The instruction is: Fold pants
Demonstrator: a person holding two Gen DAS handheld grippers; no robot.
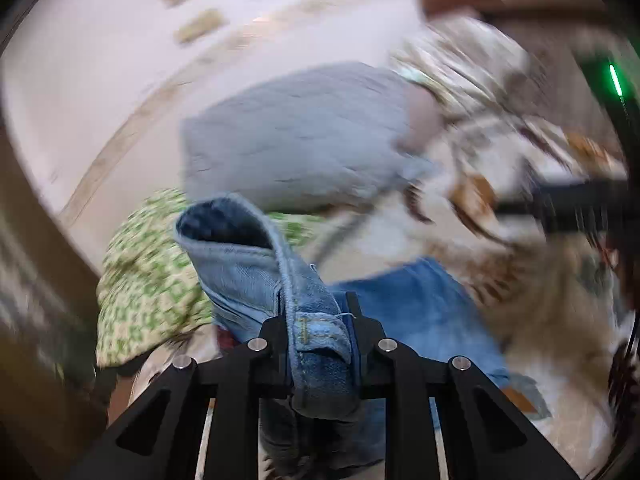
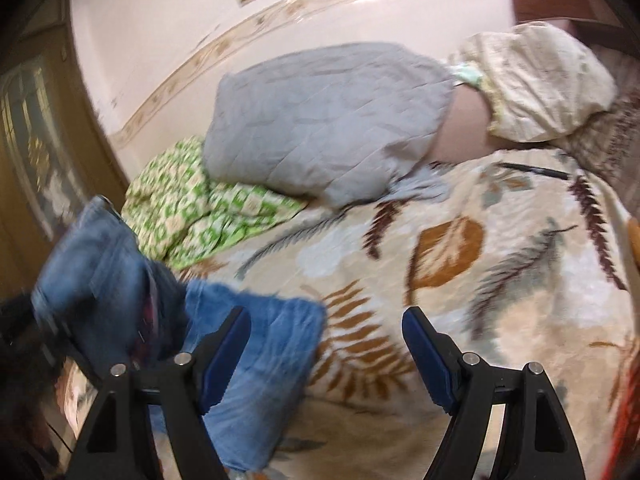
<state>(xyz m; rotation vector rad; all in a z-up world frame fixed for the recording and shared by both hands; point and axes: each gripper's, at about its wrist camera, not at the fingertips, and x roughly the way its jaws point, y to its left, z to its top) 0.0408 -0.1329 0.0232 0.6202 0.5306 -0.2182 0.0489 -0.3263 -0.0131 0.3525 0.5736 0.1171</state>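
The left gripper pointed downward over the bed, its 2 black fingers clamped on a thick, seamed edge of the blue denim pants. The right gripper also angled down toward the bed, its 2 blue-padded fingers spread wide with nothing between them.

The pants rose in a lifted fold above the left gripper, the paler inner side of the denim showing and a dark opening at the top. The rest of the garment lay on the cream leaf-patterned blanket, a flat blue panel of it reaching under the right gripper's left finger. In the right wrist view, the raised part hung blurred at the left edge. Behind the pants sat a green-and-white patterned cloth and a grey quilted pillow.
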